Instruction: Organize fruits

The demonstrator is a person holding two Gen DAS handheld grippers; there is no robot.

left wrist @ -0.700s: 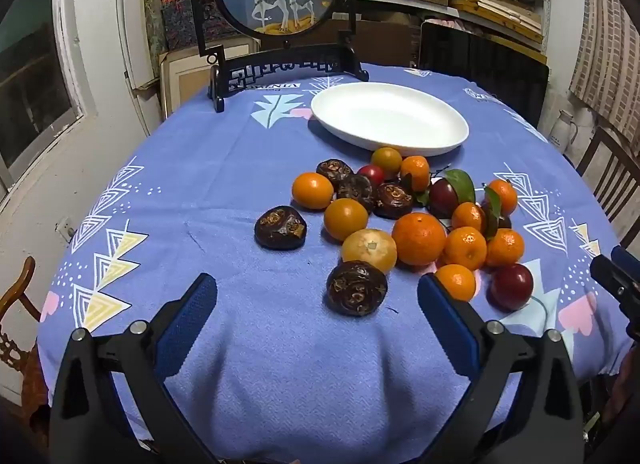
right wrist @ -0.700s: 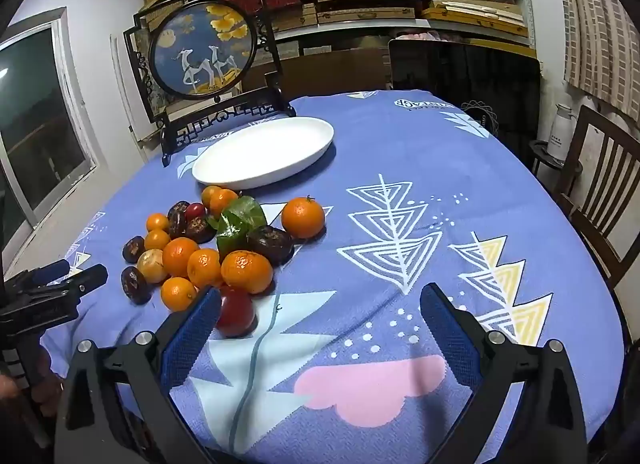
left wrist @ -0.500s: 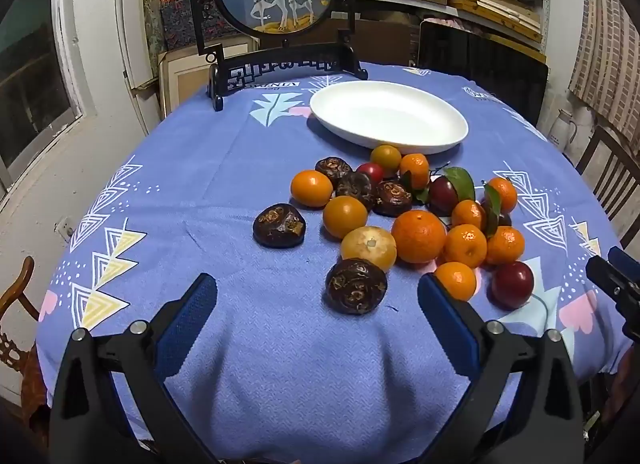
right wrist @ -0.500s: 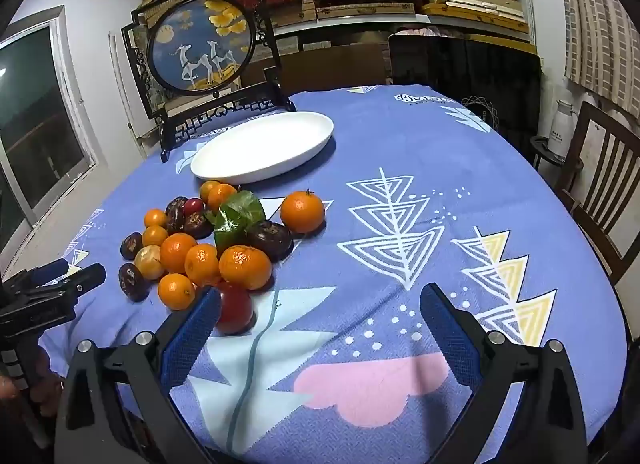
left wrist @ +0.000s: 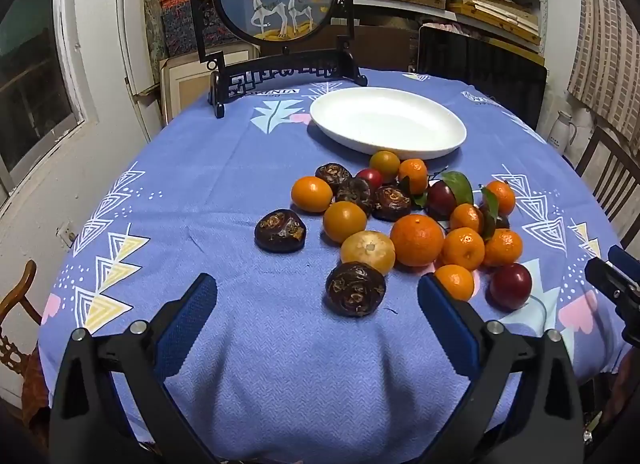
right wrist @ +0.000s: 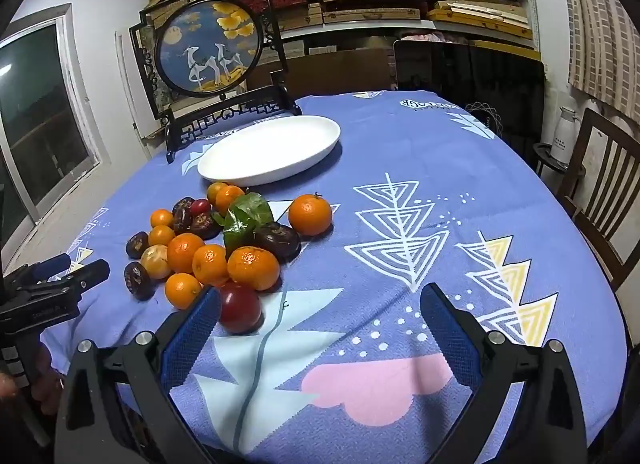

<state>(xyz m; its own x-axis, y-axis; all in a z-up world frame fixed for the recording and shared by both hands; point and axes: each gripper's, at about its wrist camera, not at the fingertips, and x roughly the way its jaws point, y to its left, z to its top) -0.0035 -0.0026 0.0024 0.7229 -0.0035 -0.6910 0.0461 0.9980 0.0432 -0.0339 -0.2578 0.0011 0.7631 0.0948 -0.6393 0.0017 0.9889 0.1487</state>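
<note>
Both hand-held grippers spread wide (nothing between); fruit pile (left wrist: pixel 416 224) near plate (left wrist: pixel 388 120); tablecloth (right wrist: pixel 440 192) rightward bare.

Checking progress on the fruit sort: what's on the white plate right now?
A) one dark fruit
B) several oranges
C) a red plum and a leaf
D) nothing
D: the white plate shows only its bare white inside in both wrist views, while the oranges, dark fruits and red plums all lie on the blue tablecloth in front of it.
</note>
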